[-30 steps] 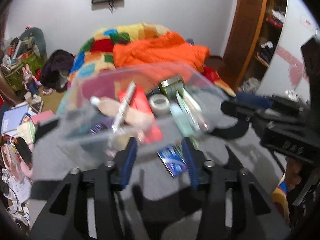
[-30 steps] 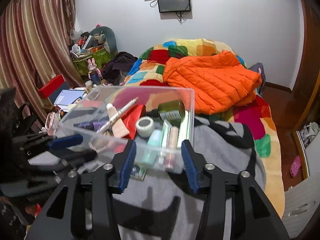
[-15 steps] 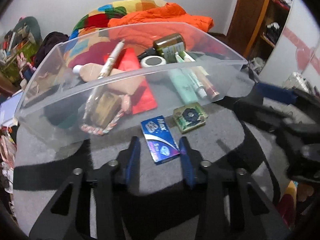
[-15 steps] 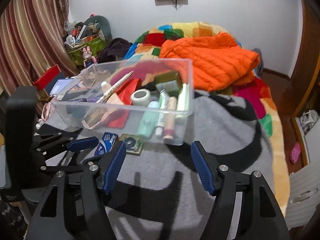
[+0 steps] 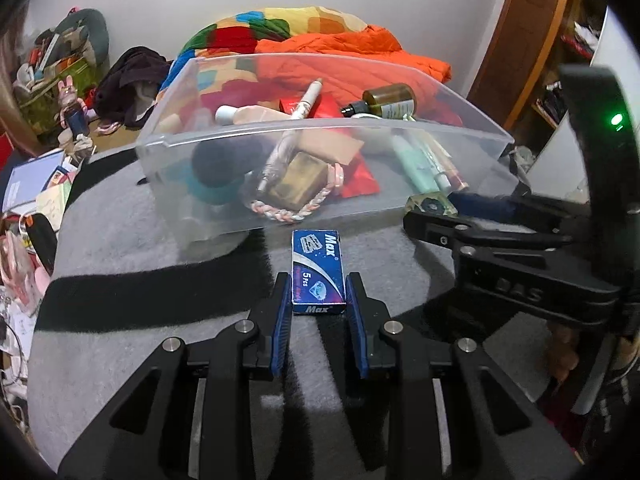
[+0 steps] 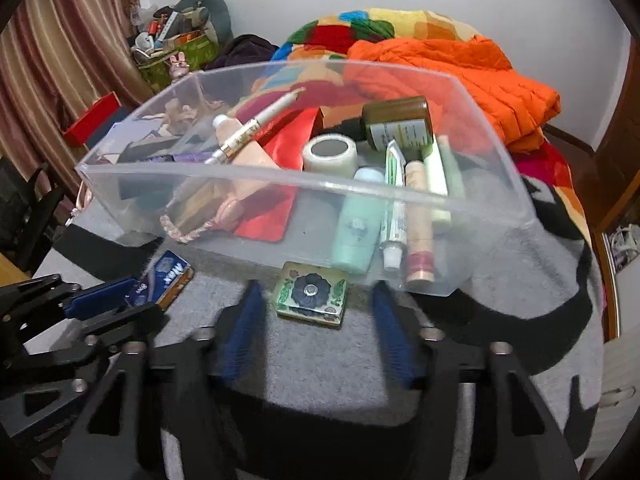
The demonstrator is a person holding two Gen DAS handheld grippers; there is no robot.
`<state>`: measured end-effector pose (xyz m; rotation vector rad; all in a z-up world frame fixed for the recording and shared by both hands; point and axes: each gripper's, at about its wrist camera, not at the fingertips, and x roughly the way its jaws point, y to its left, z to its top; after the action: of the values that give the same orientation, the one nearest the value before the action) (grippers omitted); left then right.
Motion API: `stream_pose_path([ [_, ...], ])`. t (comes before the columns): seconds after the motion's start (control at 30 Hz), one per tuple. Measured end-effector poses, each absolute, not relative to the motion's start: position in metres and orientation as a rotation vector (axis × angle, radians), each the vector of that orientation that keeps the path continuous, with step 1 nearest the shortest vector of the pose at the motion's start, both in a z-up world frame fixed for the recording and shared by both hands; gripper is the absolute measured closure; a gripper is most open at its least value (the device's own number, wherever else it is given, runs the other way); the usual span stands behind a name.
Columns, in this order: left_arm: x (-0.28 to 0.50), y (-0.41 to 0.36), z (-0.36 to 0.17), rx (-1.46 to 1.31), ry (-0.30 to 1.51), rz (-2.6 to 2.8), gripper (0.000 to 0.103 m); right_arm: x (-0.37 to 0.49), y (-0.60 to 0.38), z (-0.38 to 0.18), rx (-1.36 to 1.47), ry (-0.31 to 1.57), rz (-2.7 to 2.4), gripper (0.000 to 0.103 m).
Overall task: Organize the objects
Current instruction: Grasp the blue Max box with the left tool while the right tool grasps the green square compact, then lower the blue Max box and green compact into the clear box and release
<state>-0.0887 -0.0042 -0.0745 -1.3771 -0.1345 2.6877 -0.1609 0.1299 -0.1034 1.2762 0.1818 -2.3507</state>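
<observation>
Closing left gripper (image 5: 318,304) astride blue box (image 5: 318,270)

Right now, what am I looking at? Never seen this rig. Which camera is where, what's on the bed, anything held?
No robot: a person holds a two-finger gripper in each hand, with a fisheye camera on each looking along its fingers. In the left view, the left gripper is closing around a blue Max razor-blade box lying on the grey blanket; whether its pads touch yet is unclear. In the right view, the right gripper is closing around a small floral tin, not yet touching. Behind both sits a clear plastic bin of toiletries.
</observation>
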Motion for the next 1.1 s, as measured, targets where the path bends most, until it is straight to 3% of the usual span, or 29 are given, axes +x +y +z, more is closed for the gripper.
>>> stream_pose_path([
  [0.07, -0.086, -0.006, -0.073, -1.362, -0.159, 2.691, 0.076, -0.158, 0.131, -0.103, 1.262, 0.193, -2.366, 0.069],
  [0.13, -0.083, -0.006, -0.07, -1.343, -0.176, 2.694, 0.076, -0.156, 0.133, -0.101, 1.256, 0.189, -2.36, 0.07],
  [0.7, -0.067, -0.002, -0.014, -1.143, -0.16, 2.782, 0.076, -0.12, 0.158, -0.04, 1.032, 0.057, -2.403, 0.07],
  [1.1, -0.11, -0.01, 0.014, -1.071, -0.142, 2.821, 0.076, -0.149, 0.162, -0.002, 0.914, 0.019, -2.471, 0.07],
])
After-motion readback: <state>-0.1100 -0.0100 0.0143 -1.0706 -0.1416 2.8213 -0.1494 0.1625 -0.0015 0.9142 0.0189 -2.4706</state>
